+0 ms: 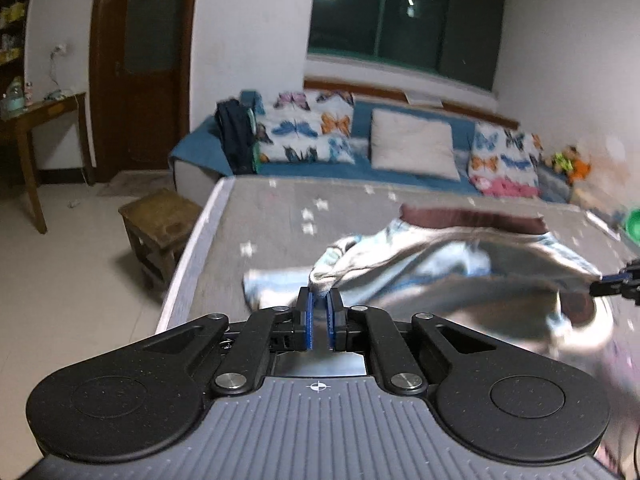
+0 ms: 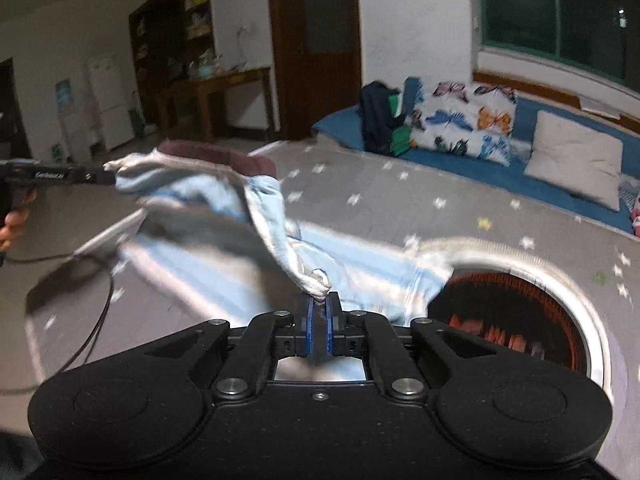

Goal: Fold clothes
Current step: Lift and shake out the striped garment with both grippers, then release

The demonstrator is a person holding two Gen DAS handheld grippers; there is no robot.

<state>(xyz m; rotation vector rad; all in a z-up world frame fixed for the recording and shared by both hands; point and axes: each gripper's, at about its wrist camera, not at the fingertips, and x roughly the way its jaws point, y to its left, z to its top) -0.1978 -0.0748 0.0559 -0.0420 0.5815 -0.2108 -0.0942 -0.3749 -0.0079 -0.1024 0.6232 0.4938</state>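
Left gripper (image 1: 320,300): jaws pinched together on a bunched corner of the light-blue garment (image 1: 440,268). Right gripper (image 2: 320,304): same, clamped on another corner. Garment hangs stretched between the two, lifted off the grey star-print table cover (image 1: 280,216), maroon waistband (image 1: 472,216) on the far edge. Heavy motion blur. Beyond the table: blue sofa (image 1: 400,172) with butterfly cushions (image 1: 308,128). Wooden stool (image 1: 160,216) left of the table.
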